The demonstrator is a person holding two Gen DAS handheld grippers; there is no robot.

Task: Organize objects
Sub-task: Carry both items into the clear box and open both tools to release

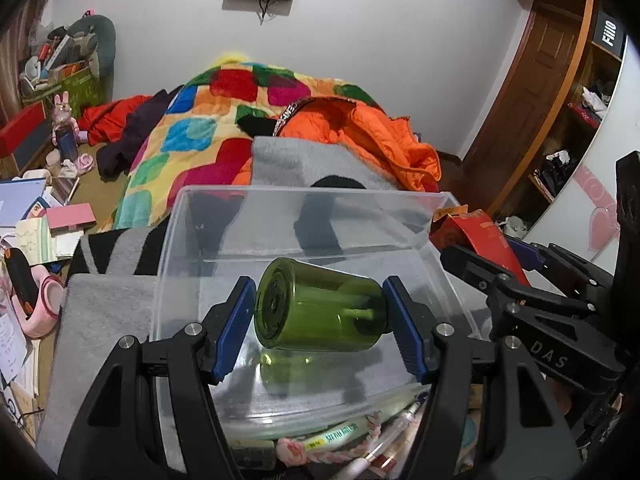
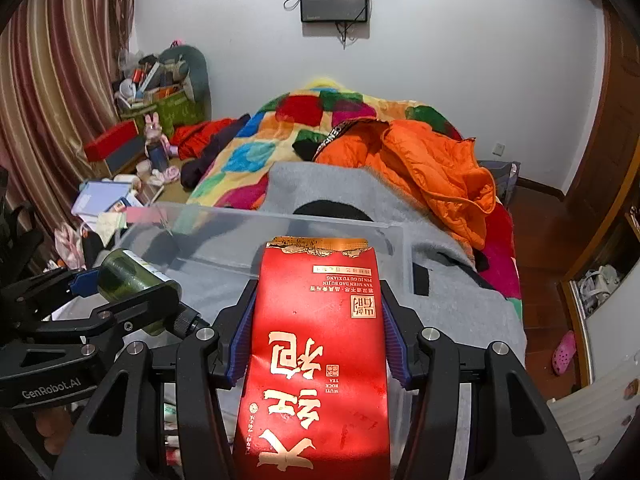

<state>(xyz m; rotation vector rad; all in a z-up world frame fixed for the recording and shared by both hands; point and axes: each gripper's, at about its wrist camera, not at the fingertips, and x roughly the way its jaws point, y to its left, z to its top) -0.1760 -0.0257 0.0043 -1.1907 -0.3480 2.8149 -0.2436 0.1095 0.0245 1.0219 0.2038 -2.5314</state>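
My left gripper (image 1: 320, 316) is shut on a green translucent cup (image 1: 318, 306) held sideways, base to the left, just above the inside of a clear plastic bin (image 1: 180, 216). My right gripper (image 2: 316, 336) is shut on a red tea packet with gold characters (image 2: 316, 340), held upright at the bin's (image 2: 224, 220) near right side. In the left wrist view the right gripper (image 1: 520, 276) with the packet (image 1: 480, 236) shows at the bin's right rim. In the right wrist view the left gripper (image 2: 120, 292) with the cup (image 2: 128, 276) shows at left.
The bin rests on a grey blanket (image 1: 100, 320) on a bed with a colourful quilt (image 1: 192, 128) and an orange jacket (image 1: 380, 132). Pens and small items (image 1: 360, 436) lie at the near edge. Papers and boxes (image 1: 36, 216) clutter the left. A wooden wardrobe (image 1: 560, 100) stands right.
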